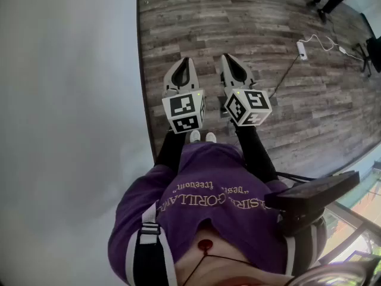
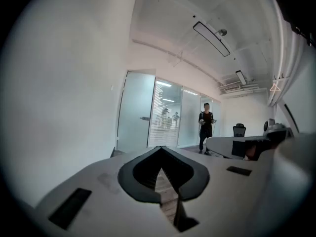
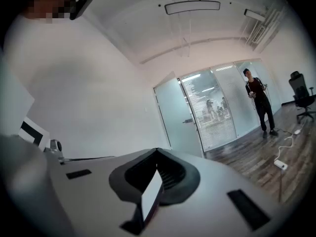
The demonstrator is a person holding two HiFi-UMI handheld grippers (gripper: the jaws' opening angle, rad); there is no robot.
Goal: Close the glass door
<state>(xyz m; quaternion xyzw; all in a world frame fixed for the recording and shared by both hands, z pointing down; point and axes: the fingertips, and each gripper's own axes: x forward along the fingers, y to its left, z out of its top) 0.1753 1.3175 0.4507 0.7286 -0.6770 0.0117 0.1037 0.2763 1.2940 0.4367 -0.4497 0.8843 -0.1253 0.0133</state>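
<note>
The frosted glass door (image 2: 135,113) with its metal handle (image 2: 144,118) stands far ahead at the end of the white wall. The right gripper view shows the door (image 3: 177,116) angled out from the glass partition, seemingly ajar. I hold both grippers side by side at waist height over the wood floor, pointing ahead and well short of the door. My left gripper (image 1: 185,60) is shut with nothing in it, its tips (image 2: 161,149) meeting. The right gripper (image 1: 227,57) also has its jaws together (image 3: 157,151) and holds nothing.
A white wall (image 1: 71,100) runs close along my left. A person in dark clothes (image 3: 257,100) stands by the glass partition. A power strip with a white cable (image 1: 302,49) lies on the floor at the right. An office chair (image 3: 302,95) and a desk (image 2: 232,146) stand beyond.
</note>
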